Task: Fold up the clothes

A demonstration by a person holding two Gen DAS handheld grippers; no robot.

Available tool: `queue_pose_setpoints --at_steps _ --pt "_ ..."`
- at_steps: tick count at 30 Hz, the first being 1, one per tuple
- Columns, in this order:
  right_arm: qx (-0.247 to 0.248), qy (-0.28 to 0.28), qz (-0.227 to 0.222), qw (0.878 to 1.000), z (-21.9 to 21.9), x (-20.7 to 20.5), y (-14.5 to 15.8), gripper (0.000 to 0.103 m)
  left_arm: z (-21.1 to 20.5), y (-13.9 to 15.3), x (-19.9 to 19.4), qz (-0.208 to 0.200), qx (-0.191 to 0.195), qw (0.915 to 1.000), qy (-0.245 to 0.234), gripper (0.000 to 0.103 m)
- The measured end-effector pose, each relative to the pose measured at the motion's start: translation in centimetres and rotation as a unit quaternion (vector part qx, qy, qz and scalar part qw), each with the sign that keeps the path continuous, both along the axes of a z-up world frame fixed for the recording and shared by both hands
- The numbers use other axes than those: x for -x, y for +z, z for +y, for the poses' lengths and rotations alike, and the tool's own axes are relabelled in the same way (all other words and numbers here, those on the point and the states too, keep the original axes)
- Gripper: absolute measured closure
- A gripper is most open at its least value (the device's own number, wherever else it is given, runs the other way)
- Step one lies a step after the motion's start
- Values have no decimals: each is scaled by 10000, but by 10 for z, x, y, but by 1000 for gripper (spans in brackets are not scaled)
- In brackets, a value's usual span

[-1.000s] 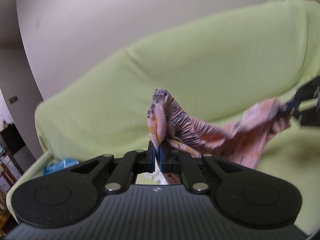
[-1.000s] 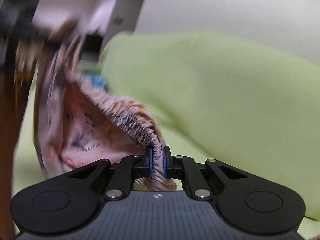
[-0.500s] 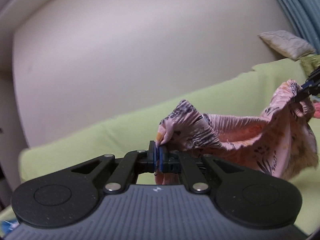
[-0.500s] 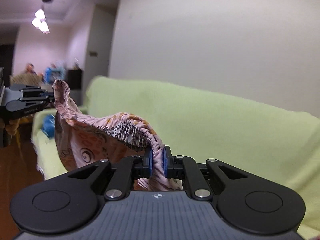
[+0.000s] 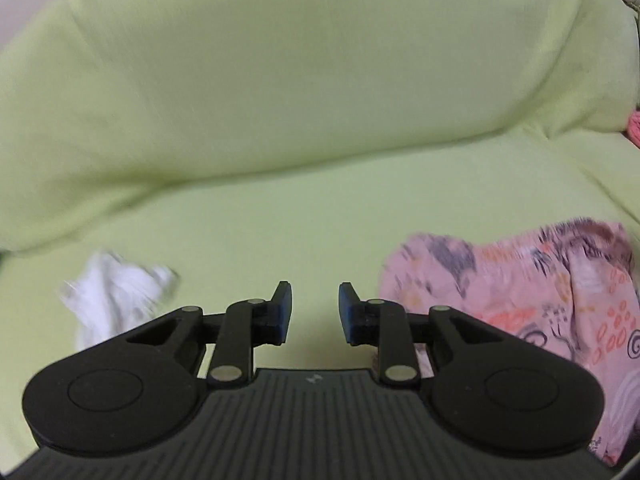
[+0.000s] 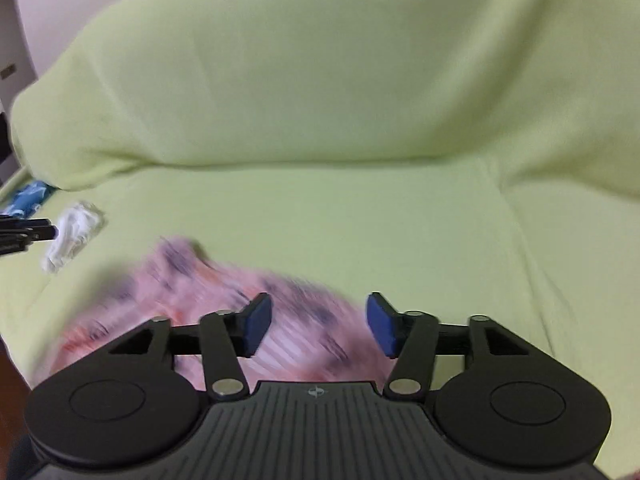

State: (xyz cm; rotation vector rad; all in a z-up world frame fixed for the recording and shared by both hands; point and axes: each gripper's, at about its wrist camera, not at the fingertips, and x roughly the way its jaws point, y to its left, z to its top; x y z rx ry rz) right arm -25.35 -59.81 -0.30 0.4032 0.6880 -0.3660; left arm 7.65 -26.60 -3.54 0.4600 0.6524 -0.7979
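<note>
Both claws empty here! The left gripper [image 5: 315, 308] hangs over the seat with its jaws parted a modest way, nothing between the blue pads. The right gripper [image 6: 319, 322] shows a wider gap, nothing pinched either.

The pink patterned fabric garment [image 5: 532, 300] lies rumpled on the lime-green covered sofa [image 5: 320, 120]. From the left claw it sits off at three o'clock, just beside the right finger. From the right claw it sprawls from nine o'clock through to directly beneath the jaws, blurred in that view, its long axis seemingly running nine to three. So the right gripper looks nearer, practically on top of it.

Over at nine o'clock from the left claw, a crumpled white cloth [image 5: 116, 300] lies well apart from the pink piece. The right view catches it at ten o'clock, with a blue item [image 6: 26, 198] near the seat's end.

Room to work? Plenty of bare green seat at twelve o'clock, running back to the backrest crease. My judgement: the garment needs spreading flat there.
</note>
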Motion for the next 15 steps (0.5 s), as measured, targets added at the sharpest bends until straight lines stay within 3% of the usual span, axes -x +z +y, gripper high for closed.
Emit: queue_pose_setpoints --at_steps 5,8,12,14,15 --pt "-603 -304 -21 9977 -47 45 -58 46 -35 -32 -9 629 117 9953 -724 76" --pt "-567 128 -115 9982 -52 36 -75 46 -60 -50 -30 956 186 9906 -959 67" --pt "399 680 268 9965 -39 12 -82 47 -80 -68 -48 1089 125 9891 -981 68" --pt "1267 1087 473 9848 -14 -24 -95 47 -86 -72 -48 1027 99 9895 -1011 68" --pt "1762 1326 608 9735 -6 -30 -97 48 -86 -72 -48 982 103 9896 -1049 68"
